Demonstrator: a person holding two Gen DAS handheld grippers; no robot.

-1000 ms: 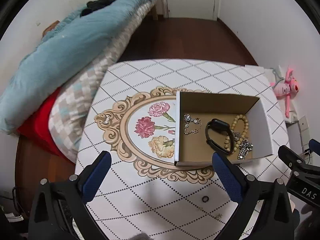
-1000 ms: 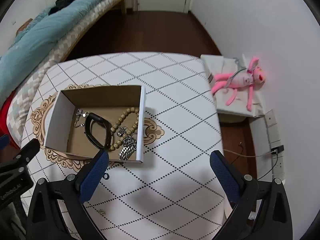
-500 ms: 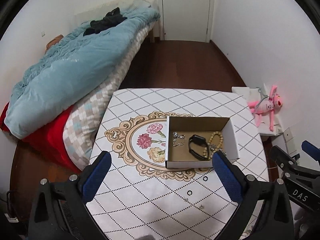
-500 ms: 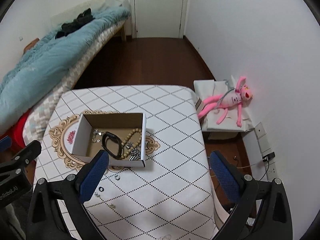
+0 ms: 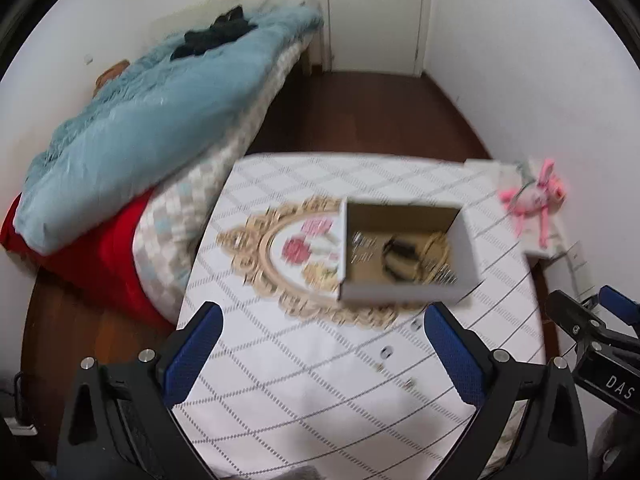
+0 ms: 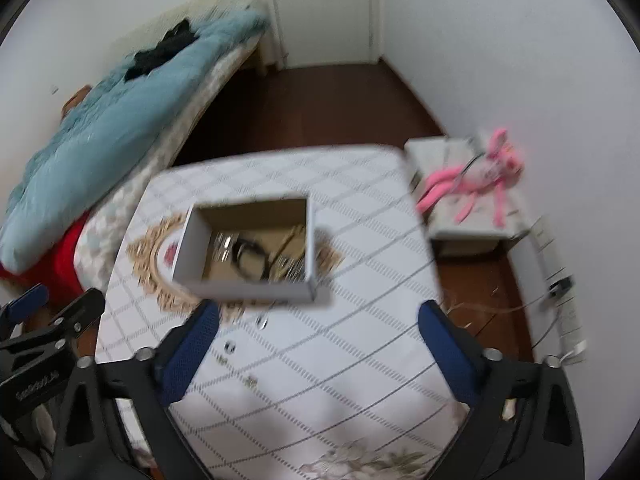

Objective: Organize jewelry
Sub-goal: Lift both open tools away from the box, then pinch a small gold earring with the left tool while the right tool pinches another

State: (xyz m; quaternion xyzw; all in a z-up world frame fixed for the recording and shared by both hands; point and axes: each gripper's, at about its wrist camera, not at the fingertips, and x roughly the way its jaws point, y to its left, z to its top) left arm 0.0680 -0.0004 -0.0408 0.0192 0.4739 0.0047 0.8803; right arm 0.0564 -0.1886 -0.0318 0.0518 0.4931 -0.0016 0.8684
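A white cardboard box [image 5: 404, 294] stands on the patterned table [image 5: 320, 380]; it also shows in the right wrist view [image 6: 244, 290]. It holds a black band [image 5: 400, 258], beige beads [image 5: 436, 246] and silver chains [image 5: 362, 246]. Small rings [image 5: 386, 352] and studs [image 5: 408, 384] lie on the table in front of the box, as the right wrist view shows too [image 6: 230, 347]. My left gripper [image 5: 320, 356] is open and empty, high above the table's near side. My right gripper [image 6: 316, 354] is open and empty, beside it to the right.
A bed with a light blue duvet [image 5: 152, 120] and red sheet [image 5: 92, 256] touches the table's left side. A pink plush toy [image 6: 476, 176] lies on a low white stand right of the table. A socket and cables [image 6: 560, 284] are on the right wall. A door [image 5: 376, 12] is far back.
Both grippers have pulled back and up from the box; it looks smaller and farther. More of the room and the small pieces on the table have come into view. The frames are blurred by motion.
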